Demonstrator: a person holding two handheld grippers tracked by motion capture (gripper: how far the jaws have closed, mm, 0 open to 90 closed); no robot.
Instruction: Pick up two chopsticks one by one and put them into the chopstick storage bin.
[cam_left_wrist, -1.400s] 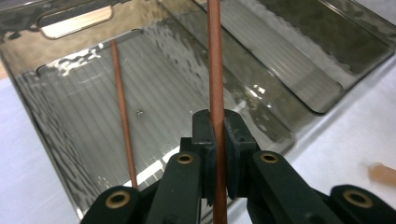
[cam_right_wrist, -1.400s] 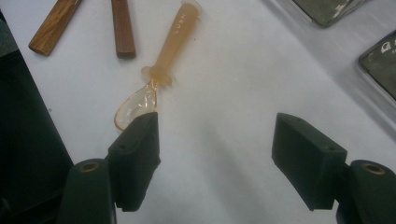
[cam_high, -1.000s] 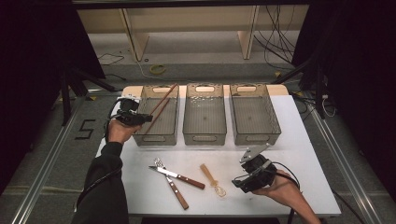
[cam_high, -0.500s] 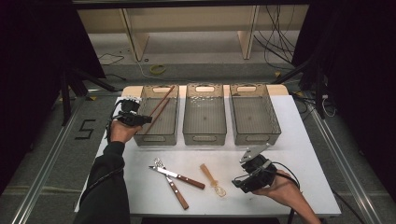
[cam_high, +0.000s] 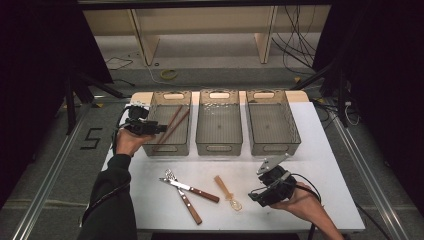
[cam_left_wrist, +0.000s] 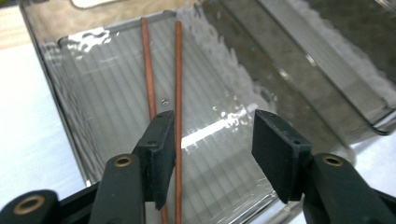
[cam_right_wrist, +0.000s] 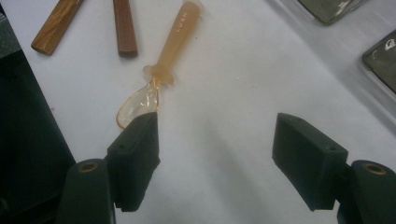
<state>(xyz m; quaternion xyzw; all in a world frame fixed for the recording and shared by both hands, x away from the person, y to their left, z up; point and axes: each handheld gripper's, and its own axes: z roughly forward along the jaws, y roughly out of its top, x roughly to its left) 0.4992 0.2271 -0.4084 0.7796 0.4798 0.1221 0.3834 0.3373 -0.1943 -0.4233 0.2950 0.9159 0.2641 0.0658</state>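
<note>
Two brown chopsticks (cam_high: 170, 127) lie side by side in the leftmost of three clear bins (cam_high: 167, 122) lined up across the upper middle of the high view, slanting from the bin's near left corner up toward its far right. The left tool (cam_high: 159, 129) hovers at the left wall of that bin, at middle left of the frame, held level in the left hand (cam_high: 131, 141). Its jaws have just been opening and now stand partly apart; in the left gripper view the chopsticks (cam_left_wrist: 177, 84) run up the ribbed floor of the bin (cam_left_wrist: 84, 116) just beside and behind the left jaw, with nothing pressed between the pads, so the tool grips nothing.

Further right stand the middle bin (cam_high: 219, 122) and the right bin (cam_high: 272, 122), both on the white surface (cam_high: 325, 165). Below them, in the lower middle of the frame, a fork (cam_high: 182, 196) and a knife (cam_high: 190, 189), each with a wooden handle, lie crossed. Just to their right rests a translucent orange spoon (cam_high: 227, 192), bowl toward the bottom edge.

At lower right the right tool (cam_high: 254, 196) lies low over the surface in the right hand (cam_high: 300, 202), pointing left toward the spoon. Its jaws stand wide apart and hold nothing. In the right gripper view the spoon (cam_right_wrist: 161, 65) sits at upper left, its bowl just beside the tip of the left jaw; whether they touch cannot be told. The two wooden handles (cam_right_wrist: 125, 28) show at the top left of that view.
</note>
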